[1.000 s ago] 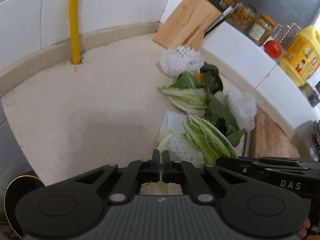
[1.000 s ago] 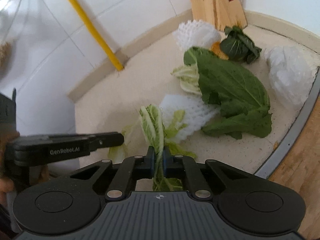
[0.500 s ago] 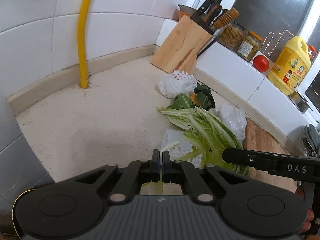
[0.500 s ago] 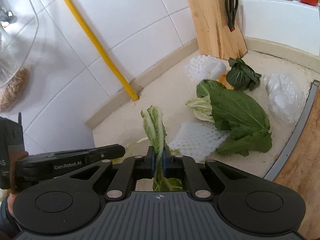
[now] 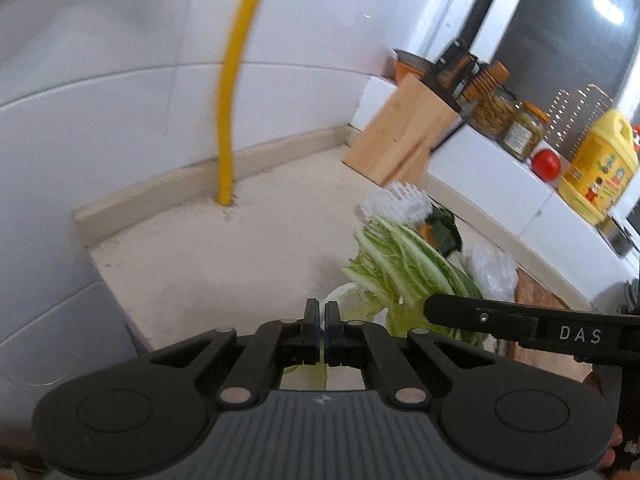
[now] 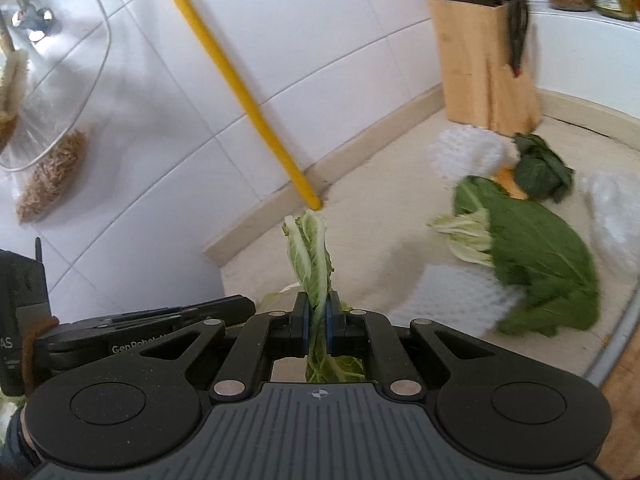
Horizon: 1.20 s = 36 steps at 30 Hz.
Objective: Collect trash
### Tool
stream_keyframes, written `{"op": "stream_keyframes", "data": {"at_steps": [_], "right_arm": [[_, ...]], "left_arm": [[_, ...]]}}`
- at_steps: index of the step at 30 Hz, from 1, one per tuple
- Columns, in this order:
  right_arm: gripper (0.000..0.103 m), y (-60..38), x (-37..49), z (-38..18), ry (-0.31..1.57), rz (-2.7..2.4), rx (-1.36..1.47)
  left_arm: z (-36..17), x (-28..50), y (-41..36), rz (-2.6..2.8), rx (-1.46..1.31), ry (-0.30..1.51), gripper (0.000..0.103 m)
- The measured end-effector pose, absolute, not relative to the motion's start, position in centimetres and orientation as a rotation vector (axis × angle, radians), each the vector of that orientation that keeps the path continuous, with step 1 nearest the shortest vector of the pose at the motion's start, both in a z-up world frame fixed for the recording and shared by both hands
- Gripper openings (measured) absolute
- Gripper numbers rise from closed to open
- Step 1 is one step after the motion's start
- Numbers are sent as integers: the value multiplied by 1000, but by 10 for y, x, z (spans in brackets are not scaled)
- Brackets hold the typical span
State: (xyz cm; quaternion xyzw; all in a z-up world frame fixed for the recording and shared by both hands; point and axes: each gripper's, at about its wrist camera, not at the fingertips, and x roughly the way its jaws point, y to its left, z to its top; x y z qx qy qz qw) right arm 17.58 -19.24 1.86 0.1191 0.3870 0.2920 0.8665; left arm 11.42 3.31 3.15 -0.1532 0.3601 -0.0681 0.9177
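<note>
The right gripper pinches a cabbage leaf held above the counter; gripped by one limp edge, it may slip or tear. The left gripper is closed on a pale leaf scrap, which could drop unnoticed. On the counter I count two foam nets, one plastic bag, one large green leaf, one dark bunch
</note>
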Motion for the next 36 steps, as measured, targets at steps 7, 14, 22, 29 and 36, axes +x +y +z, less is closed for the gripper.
{"op": "stream_keyframes", "data": {"at_steps": [7, 14, 22, 29, 36], "right_arm": [[10, -144, 183, 24, 811, 726, 212], [10, -87, 187, 22, 841, 851, 167], [10, -22, 178, 10, 897, 994, 106], [10, 20, 168, -10, 961, 1058, 63], [10, 50, 157, -36, 1027, 1056, 19]], "left_arm": [[36, 98, 70, -32, -345, 709, 0], [35, 71, 113, 105, -390, 689, 0], [24, 38, 154, 246, -427, 692, 0], [1, 21, 178, 327, -451, 737, 0], [-26, 16, 195, 377, -449, 805, 0]]}}
